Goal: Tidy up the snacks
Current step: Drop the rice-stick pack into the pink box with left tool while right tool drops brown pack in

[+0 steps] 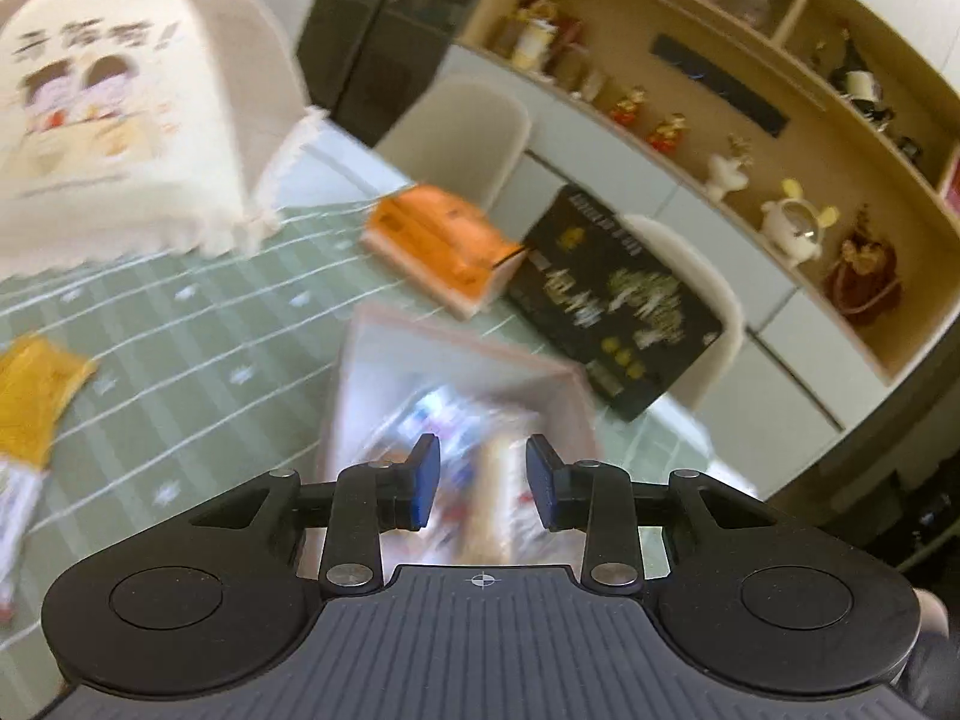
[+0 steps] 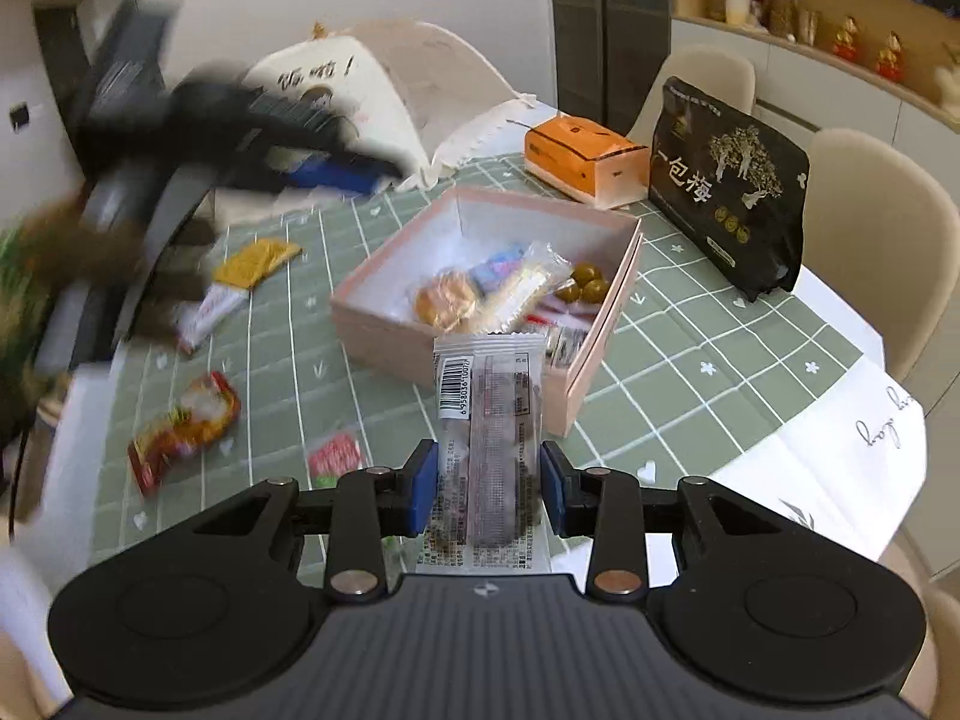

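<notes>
two grippers in my feeds. my right gripper (image 2: 487, 489) is pinching a clear snack packet (image 2: 489, 414), blue pads against its two side edges; the packet stands up out of the jaws with its barcode at the upper left, and its top edge overlaps the near wall of the pink box (image 2: 384, 333) in the right wrist view. whether it touches the box i cannot tell.

the box sits open on the green checked tablecloth (image 2: 690, 354). inside it i see a round golden biscuit pack (image 2: 445, 302), a blue-and-pink wrapper (image 2: 501, 267), a clear wrapper (image 2: 528, 288), three green-brown balls (image 2: 585, 288) at the far right, and flat packets along the near right wall.

my left gripper (image 1: 483, 483) has its jaws partly spread with nothing between the pads; the blurred box (image 1: 456, 360) and its contents lie beyond them. in the right wrist view that left gripper (image 2: 252, 126) is a dark smear at the upper left, above the table.

loose on the cloth left of the box: a yellow packet (image 2: 258, 261), a white-and-red bar (image 2: 210, 312) just beside it, a red-and-orange pack (image 2: 183, 426) nearer me, and a small pink pack (image 2: 336, 459) just left of my right jaws.

behind the box stand an orange tissue pack (image 2: 585, 165) and a black pouch (image 2: 729, 189), upright, near each other. a cream mesh food cover (image 1: 114, 120) sits at the far left of the table. pale chairs (image 2: 882, 252) ring the table, and a wooden shelf (image 1: 750, 138) of figurines lines the wall.
</notes>
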The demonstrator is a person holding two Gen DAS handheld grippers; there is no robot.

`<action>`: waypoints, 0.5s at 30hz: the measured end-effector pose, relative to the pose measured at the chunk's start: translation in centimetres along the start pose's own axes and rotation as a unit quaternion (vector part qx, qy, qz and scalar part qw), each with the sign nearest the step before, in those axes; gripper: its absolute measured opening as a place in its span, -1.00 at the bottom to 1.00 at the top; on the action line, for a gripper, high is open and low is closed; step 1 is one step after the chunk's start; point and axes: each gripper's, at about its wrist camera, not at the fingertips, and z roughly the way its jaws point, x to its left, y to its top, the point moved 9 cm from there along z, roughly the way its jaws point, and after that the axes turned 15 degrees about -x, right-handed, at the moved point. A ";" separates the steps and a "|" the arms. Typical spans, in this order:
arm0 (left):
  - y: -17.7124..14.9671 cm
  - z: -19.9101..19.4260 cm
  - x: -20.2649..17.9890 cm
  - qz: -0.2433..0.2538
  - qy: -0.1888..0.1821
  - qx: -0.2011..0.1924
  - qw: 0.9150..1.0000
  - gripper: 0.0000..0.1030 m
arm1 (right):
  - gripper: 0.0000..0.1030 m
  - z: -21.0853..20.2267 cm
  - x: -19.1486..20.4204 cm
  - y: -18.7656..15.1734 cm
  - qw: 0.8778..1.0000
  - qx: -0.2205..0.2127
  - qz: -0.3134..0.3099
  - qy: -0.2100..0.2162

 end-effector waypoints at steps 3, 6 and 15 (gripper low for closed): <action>-3.0 -1.6 2.3 -0.002 0.024 0.030 0.999 -0.30 | -0.32 1.5 -0.5 3.4 1.000 -0.013 0.025 0.011; -6.1 -2.9 4.8 -0.022 0.046 0.053 0.997 -0.30 | -0.22 5.2 -0.7 8.2 0.999 -0.042 0.016 0.005; -6.0 -7.1 14.4 -0.022 0.139 0.030 0.990 -0.30 | 0.15 13.8 2.9 8.9 0.999 0.012 -0.003 0.033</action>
